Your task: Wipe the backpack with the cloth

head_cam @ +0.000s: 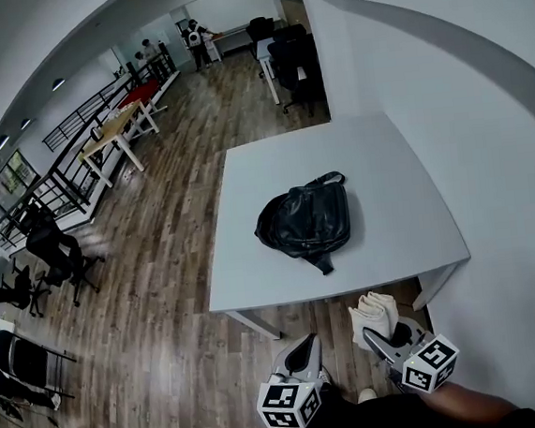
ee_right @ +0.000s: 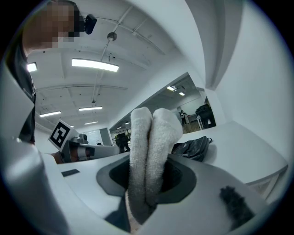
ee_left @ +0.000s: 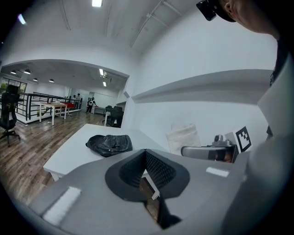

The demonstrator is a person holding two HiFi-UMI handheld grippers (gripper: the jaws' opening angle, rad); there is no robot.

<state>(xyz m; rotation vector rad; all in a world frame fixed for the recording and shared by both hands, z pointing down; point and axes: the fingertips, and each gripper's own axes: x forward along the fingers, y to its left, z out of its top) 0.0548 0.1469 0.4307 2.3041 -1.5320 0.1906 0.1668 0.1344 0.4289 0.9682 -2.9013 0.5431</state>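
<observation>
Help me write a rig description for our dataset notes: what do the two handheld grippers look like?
They match. The left gripper and right gripper each have a light grey moulded body that tapers to dark jaws lined with ribbed black pads. At the rear, each carries a white cube printed with black square markers. No cables are visible.

No word, number, brand or sign can be read in any of the views. The only printed marks are black-and-white square patterns: those on the left marker cube (head_cam: 289,406) at the rear of the left tool (head_cam: 306,348), and those on the right marker cube (head_cam: 430,364) at the rear of the right tool (head_cam: 383,336). These patterns hold no letters or digits.
</observation>
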